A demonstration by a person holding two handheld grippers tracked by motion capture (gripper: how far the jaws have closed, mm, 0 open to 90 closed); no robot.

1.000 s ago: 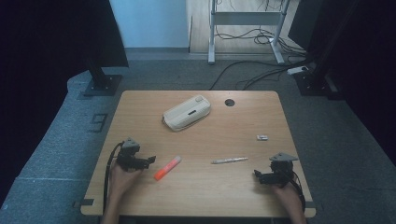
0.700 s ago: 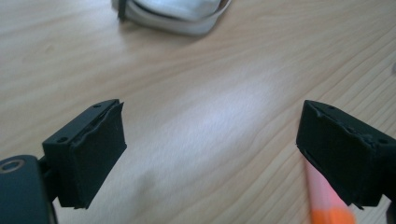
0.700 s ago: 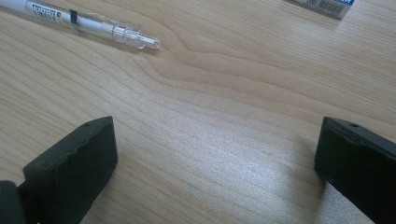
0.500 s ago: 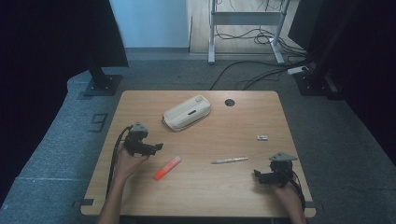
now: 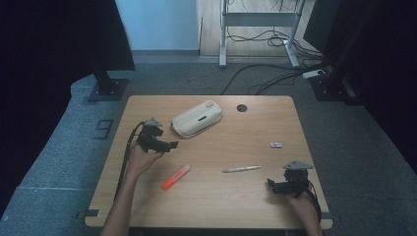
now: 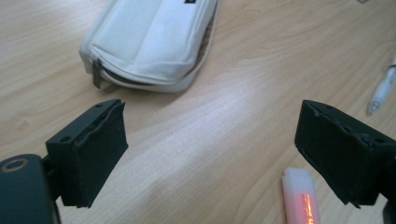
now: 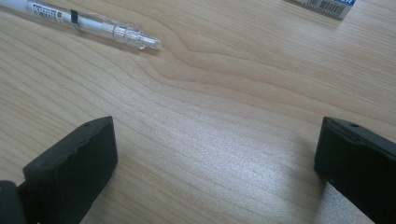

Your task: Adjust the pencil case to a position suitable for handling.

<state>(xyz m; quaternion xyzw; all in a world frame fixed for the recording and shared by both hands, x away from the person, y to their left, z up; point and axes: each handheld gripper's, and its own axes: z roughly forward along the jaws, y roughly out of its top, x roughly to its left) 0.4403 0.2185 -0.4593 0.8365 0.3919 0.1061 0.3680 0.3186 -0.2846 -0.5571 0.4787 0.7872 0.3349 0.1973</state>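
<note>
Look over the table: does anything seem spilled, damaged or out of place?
Nothing is spilled or broken. The white pencil case lies askew with its zip partly open along one side. The orange highlighter, pen and small eraser lie scattered loose on the table, each at its own angle.

The white pouch (image 6: 149, 42) and orange highlighter (image 6: 302, 198) are cut off by the left gripper view's edges.
</note>
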